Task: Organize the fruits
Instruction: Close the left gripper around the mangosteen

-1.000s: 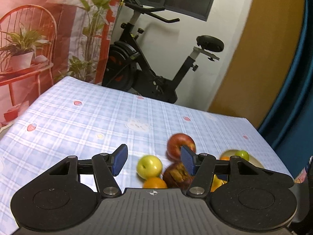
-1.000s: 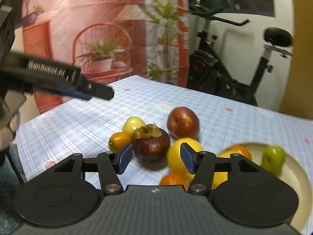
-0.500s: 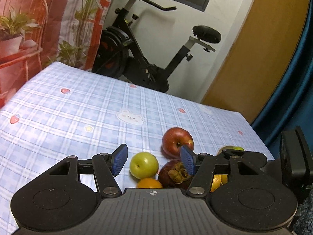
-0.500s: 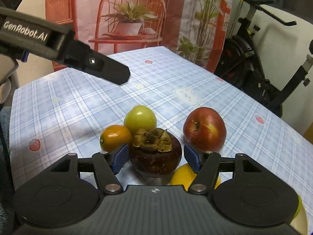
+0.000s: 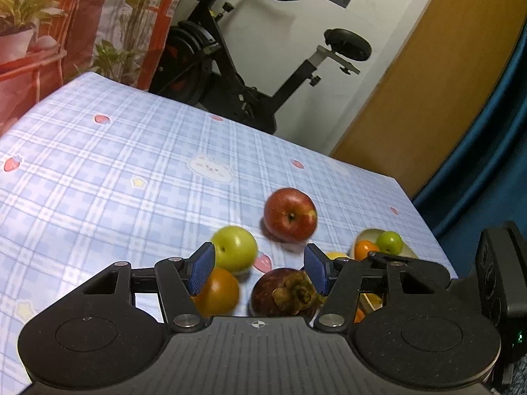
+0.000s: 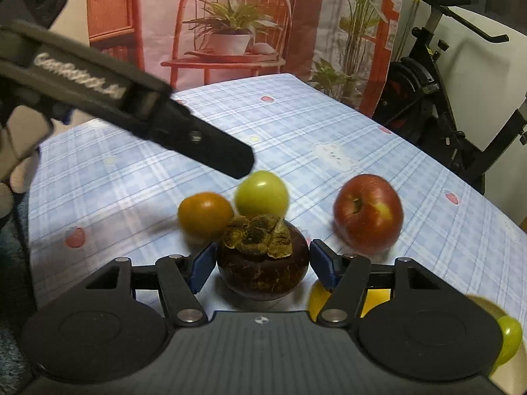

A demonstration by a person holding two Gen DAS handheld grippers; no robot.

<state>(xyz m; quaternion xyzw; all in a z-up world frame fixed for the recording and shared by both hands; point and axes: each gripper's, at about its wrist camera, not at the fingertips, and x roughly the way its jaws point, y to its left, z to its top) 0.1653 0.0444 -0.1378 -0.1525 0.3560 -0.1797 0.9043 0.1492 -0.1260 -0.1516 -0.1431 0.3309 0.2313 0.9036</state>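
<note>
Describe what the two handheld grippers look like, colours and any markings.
Both are matte black plastic. Each has a ribbed central body, two round flat housings and two jointed black arms with silver rivets, ending in blue textured pads. A small crosshair mark sits at the body's centre. In the right wrist view, the left gripper shows blurred white lettering along its side. The right gripper is built the same. No cables show.

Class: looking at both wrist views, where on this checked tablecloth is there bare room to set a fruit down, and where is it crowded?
Free: the tablecloth beyond the red apple and green fruit, towards the exercise bike. Crowded: the near corner, where the mangosteen, orange fruit and plate cluster.
</note>
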